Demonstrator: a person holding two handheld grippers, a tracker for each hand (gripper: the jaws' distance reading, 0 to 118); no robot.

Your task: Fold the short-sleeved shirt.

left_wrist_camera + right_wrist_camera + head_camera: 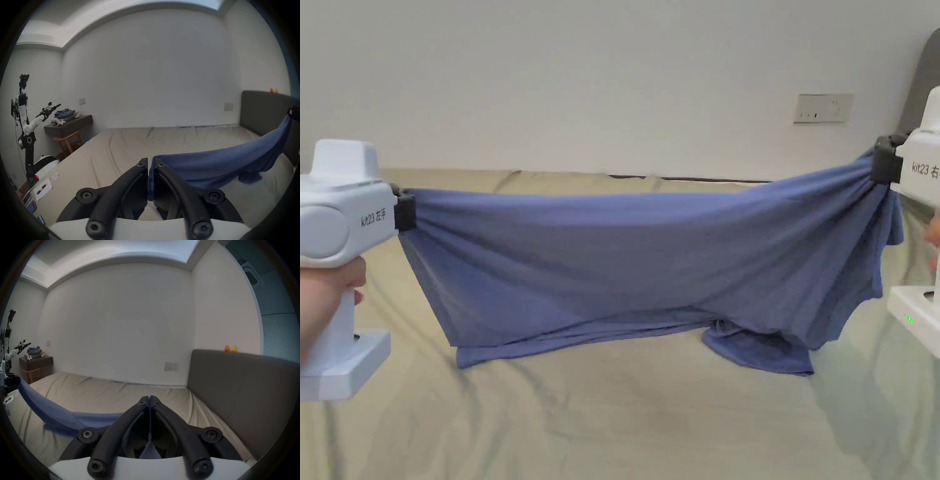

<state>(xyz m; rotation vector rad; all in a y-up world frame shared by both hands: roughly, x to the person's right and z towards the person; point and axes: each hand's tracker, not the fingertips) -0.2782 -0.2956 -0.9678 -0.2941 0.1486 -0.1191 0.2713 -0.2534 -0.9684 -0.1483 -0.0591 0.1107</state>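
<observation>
A blue short-sleeved shirt (637, 262) hangs stretched between my two grippers above the bed, and its lower edge and a bunched sleeve (759, 350) rest on the sheet. My left gripper (403, 209) is shut on the shirt's left end, with blue cloth (211, 167) pinched between its black jaws (150, 164). At the right, my right gripper (881, 159) is shut on the other end, slightly higher. In the right gripper view the jaws (148, 400) clamp a thin fold of shirt (56, 413) that runs off to the left.
The bed (612, 425) carries a wrinkled beige sheet. A dark headboard (243, 386) stands at the right. A white wall with a socket plate (823, 107) lies behind. To the far left are a robot arm (24, 123), a desk (69, 125) with clothes and a chair.
</observation>
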